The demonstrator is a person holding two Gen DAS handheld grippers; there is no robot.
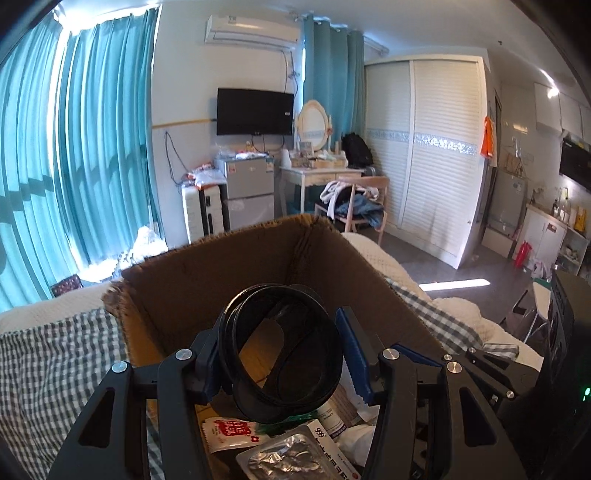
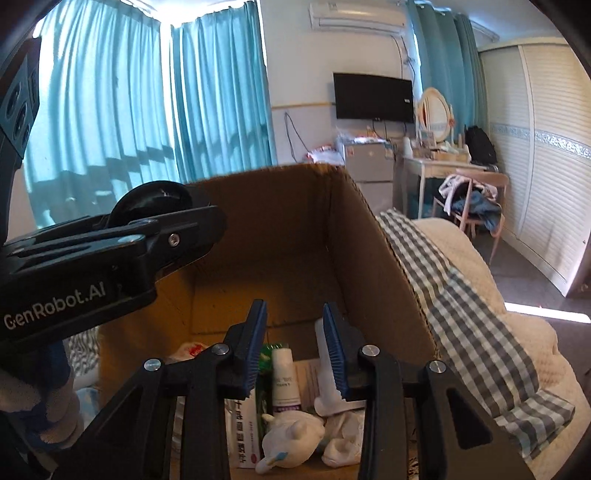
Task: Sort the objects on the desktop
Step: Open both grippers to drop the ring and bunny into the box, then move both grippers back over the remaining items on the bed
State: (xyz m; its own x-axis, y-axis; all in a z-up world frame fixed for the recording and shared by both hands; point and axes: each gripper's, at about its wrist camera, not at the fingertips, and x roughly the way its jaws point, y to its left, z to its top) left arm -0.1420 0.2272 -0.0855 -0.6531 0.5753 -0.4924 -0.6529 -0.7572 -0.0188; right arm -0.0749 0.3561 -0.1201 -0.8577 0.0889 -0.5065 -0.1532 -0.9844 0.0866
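left gripper (image 1: pixel 280 354): clamped on coiled black belt (image 1: pixel 280 369) | right gripper (image 2: pixel 295 350): jaws apart, empty | both over cardboard box (image 2: pixel 295 229)

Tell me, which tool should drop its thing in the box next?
Probably the left tool: it grips the coiled black belt right over the open cardboard box. The right tool holds nothing.

Bedroom: teal curtains (image 1: pixel 74 155) were backlit by daylight; wall television (image 1: pixel 255 110) under an air conditioner (image 1: pixel 251 31); white louvred wardrobe (image 1: pixel 424 155); dressing table (image 1: pixel 319 173) with oval mirror (image 1: pixel 314 120); dark floor (image 1: pixel 424 266).
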